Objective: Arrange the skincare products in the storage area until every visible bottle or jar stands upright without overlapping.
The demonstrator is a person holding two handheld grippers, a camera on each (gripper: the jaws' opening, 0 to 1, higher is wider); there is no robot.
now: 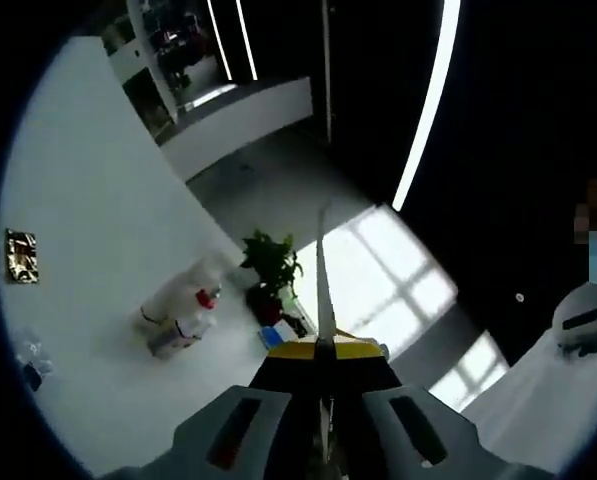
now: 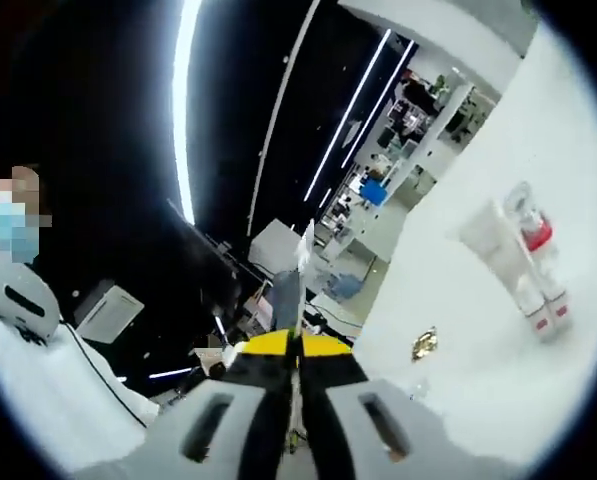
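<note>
Left gripper (image 1: 324, 345): jaws pressed together with no gap visible, holding nothing; raised above the white table (image 1: 88, 300) and apart from every item.
Right gripper (image 2: 298, 345): jaws closed flush against each other, nothing between them; held beside the table edge, off the surface.
Skincare products (image 1: 183, 312): a small cluster of white tubes and a clear bottle with a red cap, packed close on the table; some look to lie on their sides, but exact poses cannot be told. In the right gripper view they sit well beyond the jaws.
Gold packet (image 1: 21, 256): flat on the table, well apart from the cluster.
Potted plant (image 1: 272, 272): just beside the cluster, near the table edge.
</note>
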